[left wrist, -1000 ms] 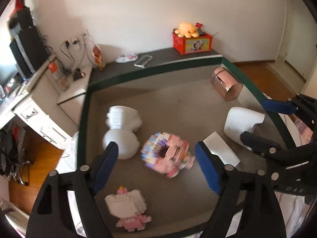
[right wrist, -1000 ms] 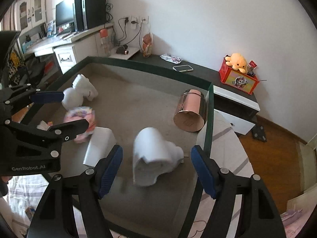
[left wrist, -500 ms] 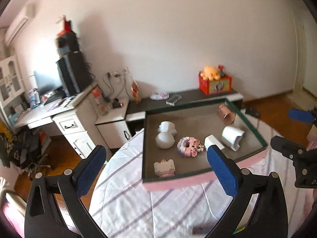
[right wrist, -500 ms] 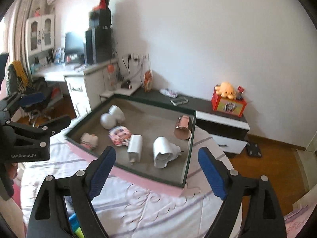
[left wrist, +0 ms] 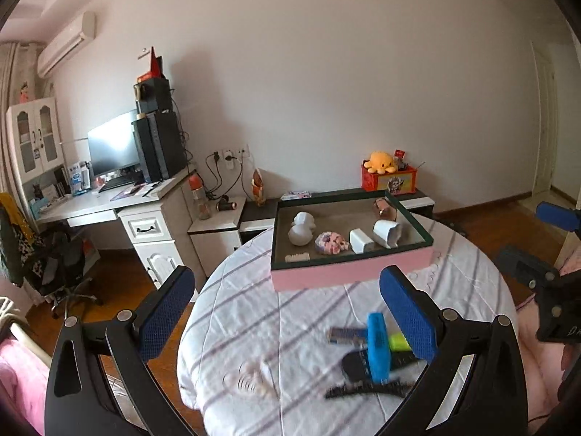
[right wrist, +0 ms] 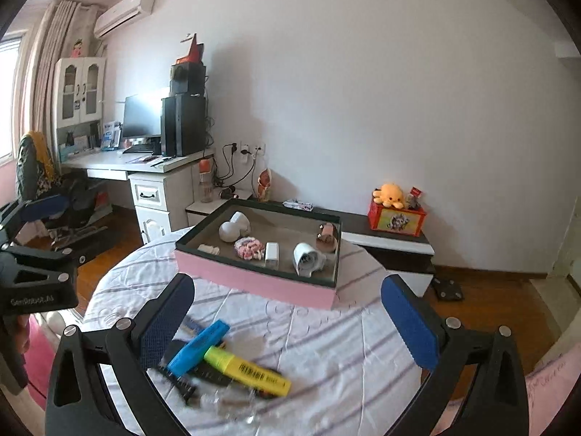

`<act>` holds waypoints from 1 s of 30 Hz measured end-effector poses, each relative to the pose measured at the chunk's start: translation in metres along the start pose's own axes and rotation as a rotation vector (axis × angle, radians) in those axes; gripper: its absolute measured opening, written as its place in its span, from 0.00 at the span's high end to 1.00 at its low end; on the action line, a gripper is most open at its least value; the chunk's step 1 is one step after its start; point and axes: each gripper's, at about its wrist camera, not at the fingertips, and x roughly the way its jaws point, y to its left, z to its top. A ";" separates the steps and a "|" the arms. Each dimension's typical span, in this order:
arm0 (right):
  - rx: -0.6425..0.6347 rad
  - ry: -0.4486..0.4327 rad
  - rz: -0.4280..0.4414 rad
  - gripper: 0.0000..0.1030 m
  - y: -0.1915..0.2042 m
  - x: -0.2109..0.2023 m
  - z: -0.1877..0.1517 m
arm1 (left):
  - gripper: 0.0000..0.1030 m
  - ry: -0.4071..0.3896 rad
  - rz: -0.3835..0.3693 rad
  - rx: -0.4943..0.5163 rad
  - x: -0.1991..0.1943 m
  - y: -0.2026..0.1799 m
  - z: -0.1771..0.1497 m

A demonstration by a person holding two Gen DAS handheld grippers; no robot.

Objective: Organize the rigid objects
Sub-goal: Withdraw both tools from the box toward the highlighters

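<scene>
Nearest, two grippers, both with blue-padded fingers spread wide and holding nothing: left gripper point(left wrist: 287, 312) and right gripper point(right wrist: 288, 318), each raised above a round table point(left wrist: 254, 312) covered with a white cloth with grey stripes. Just under the grippers, on the near part of the cloth, a small heap of loose things touching one another: one blue highlighter point(right wrist: 199, 347) lying across one yellow highlighter point(right wrist: 247, 367), one black comb point(left wrist: 366, 388), and some dark flat pieces below, too blurred to name. Farther on, at the far side of the table, one shallow tray point(right wrist: 254, 283) with pink outer wall and dark green rim. Inside the tray, six rigid objects, all apart from the grippers: one white snowman-like figure point(right wrist: 234, 227) lying at the back left, one small white block toy point(right wrist: 208, 249) at the front left corner, one pink and white block-built toy point(right wrist: 248, 249) in the middle, one white rectangular box point(right wrist: 271, 254) just beside it, one white mug-shaped piece point(right wrist: 308, 259) on its side, and one copper-coloured cup point(right wrist: 326, 234) on its side near the far right corner. Behind the table, one low dark cabinet point(right wrist: 381, 232) with one red box point(right wrist: 395, 219) carrying one orange plush octopus point(right wrist: 390, 194). Farthest, at the left, one white desk point(right wrist: 138, 165) with one monitor point(right wrist: 141, 116) and one black computer tower point(right wrist: 183, 125), below one wall air conditioner point(right wrist: 123, 11).
</scene>
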 end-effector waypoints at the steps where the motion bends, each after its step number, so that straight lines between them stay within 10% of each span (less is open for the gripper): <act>1: 0.009 -0.007 -0.003 0.00 0.001 -0.007 -0.003 | 0.00 -0.002 0.003 0.004 -0.006 0.000 -0.003; 14: 0.028 -0.021 -0.037 0.00 0.007 -0.054 -0.023 | 0.00 -0.051 -0.006 0.014 -0.060 0.000 -0.018; 30: 0.048 0.044 -0.056 0.00 -0.007 -0.044 -0.039 | 0.00 0.045 -0.075 0.038 -0.032 -0.018 -0.034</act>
